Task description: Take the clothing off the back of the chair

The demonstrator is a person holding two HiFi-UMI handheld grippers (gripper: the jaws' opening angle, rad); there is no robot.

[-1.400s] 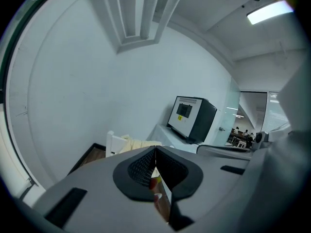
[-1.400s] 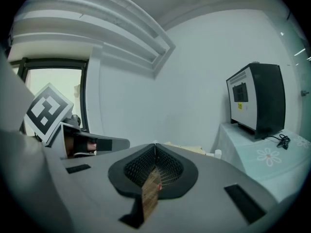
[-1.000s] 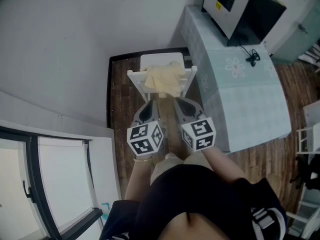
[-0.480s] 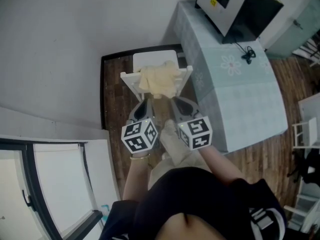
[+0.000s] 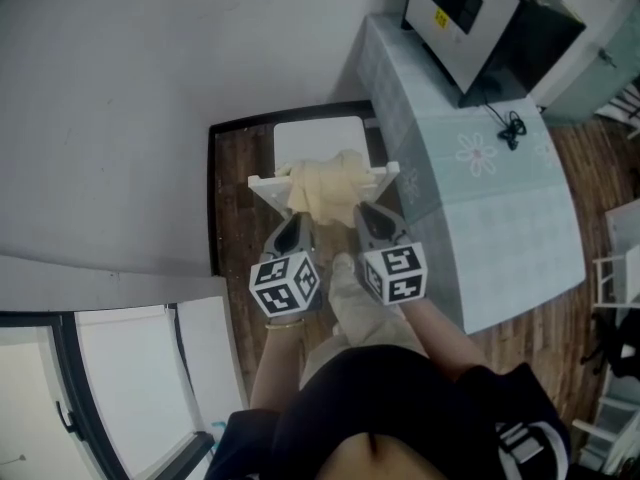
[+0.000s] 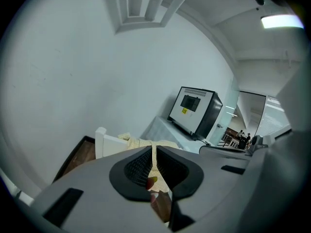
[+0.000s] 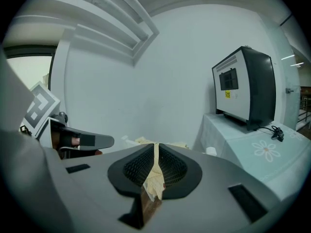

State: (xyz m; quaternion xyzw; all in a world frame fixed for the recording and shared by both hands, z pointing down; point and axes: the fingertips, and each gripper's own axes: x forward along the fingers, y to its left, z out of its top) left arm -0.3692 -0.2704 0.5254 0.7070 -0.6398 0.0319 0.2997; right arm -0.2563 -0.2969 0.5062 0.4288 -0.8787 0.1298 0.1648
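Note:
A cream garment (image 5: 325, 190) hangs bunched over the top rail of a white chair (image 5: 316, 138) that stands against the wall. My left gripper (image 5: 297, 226) and right gripper (image 5: 363, 216) point side by side at the chair back, their tips close to the garment's near side. Both are shut, and I see nothing held. In the left gripper view the garment (image 6: 146, 143) shows just beyond my left gripper (image 6: 154, 152). Past the shut right gripper (image 7: 156, 152), the garment (image 7: 151, 181) fills the thin slit between the jaws.
A table with a pale flowered cloth (image 5: 480, 178) stands right of the chair, with a microwave (image 5: 485, 13) and a black cable (image 5: 510, 126) on it. The grey wall is close behind the chair. A window frame (image 5: 120, 388) is at my left. The floor is wood (image 5: 235, 183).
Both grippers have moved forward and a little down towards the chair back, so their tips now stand close to the garment. Their jaws look the same.

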